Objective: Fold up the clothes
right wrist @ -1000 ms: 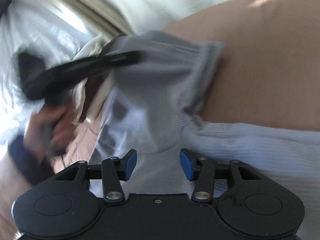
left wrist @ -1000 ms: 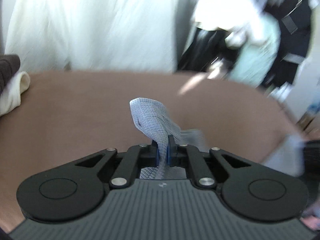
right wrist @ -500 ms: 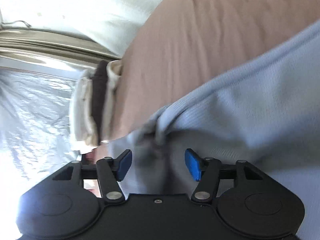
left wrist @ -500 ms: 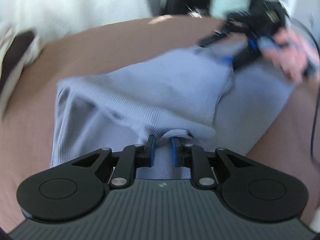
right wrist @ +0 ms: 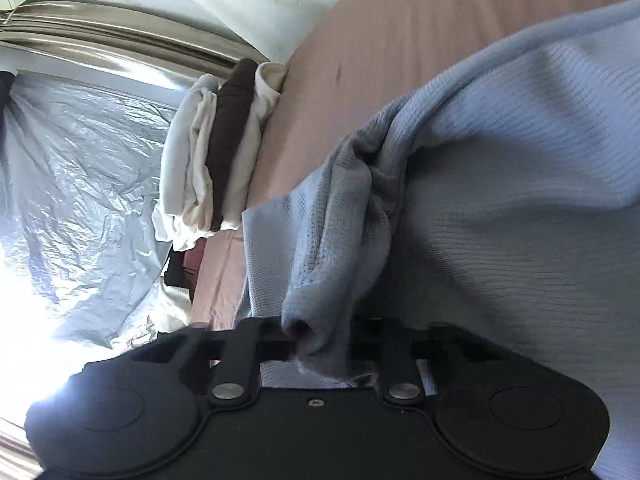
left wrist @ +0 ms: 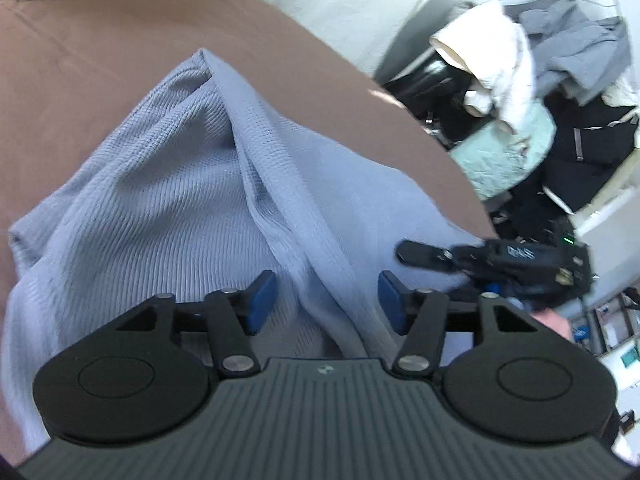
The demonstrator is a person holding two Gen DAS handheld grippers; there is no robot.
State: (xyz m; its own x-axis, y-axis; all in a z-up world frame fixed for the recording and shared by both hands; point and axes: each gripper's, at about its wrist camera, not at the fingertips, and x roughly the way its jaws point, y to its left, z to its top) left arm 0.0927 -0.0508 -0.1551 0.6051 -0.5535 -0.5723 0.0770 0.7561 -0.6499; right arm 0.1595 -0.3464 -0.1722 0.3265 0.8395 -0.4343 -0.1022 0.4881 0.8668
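Observation:
A light blue ribbed knit garment (left wrist: 168,200) lies rumpled on the brown bedsheet (left wrist: 80,48). My left gripper (left wrist: 326,300) is open just above it, with a raised fold of the cloth running between its blue pads. The right gripper shows in the left wrist view (left wrist: 496,264) at the garment's right edge. In the right wrist view the garment (right wrist: 500,184) fills the right side, and a bunched roll of it (right wrist: 320,320) covers the right gripper's fingertips, which are blurred and hidden.
A stack of folded white and dark brown clothes (right wrist: 216,156) sits at the bed's far edge by a plastic-covered window (right wrist: 72,160). A heap of clothes and bags (left wrist: 540,92) stands beyond the bed's right side.
My left gripper has let go of the blue garment and opened wide. The garment now lies spread on the bed. The right gripper has closed in on a bunched fold.

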